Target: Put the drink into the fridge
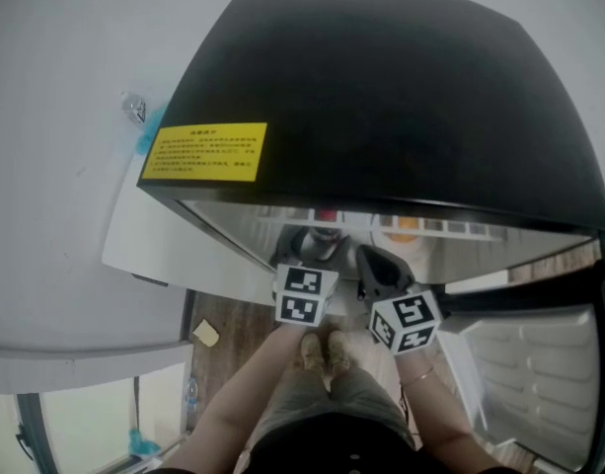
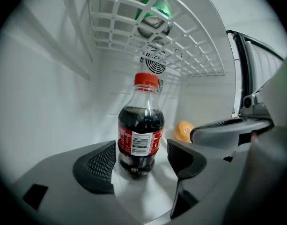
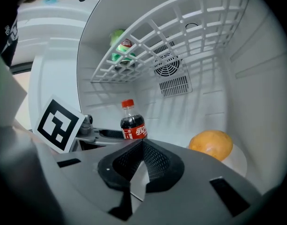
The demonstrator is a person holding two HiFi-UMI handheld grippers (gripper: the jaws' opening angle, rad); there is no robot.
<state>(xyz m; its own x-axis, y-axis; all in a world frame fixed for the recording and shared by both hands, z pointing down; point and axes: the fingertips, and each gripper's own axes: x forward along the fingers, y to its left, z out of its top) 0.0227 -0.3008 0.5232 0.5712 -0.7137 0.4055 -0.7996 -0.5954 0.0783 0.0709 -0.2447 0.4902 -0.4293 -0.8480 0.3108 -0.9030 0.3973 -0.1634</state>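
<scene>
A cola bottle [image 2: 140, 135] with a red cap and red label stands upright on the white floor of the small fridge [image 1: 381, 97]. My left gripper [image 2: 140, 161] is open, its two dark pads on either side of the bottle's base, with a gap on the right side. In the right gripper view the same bottle [image 3: 133, 125] stands left of centre, behind my left gripper [image 3: 101, 134]. My right gripper [image 3: 141, 161] is shut with nothing in it, its pads meeting at the tip. In the head view both grippers, left [image 1: 310, 245] and right [image 1: 381, 270], reach into the fridge opening.
An orange [image 3: 211, 145] lies on the fridge floor to the right of the bottle. A white wire shelf [image 2: 148, 36] spans above, with a green can [image 2: 155, 15] on it. A round fan vent [image 3: 167, 64] is on the back wall. The fridge door [image 1: 539, 363] hangs open at right.
</scene>
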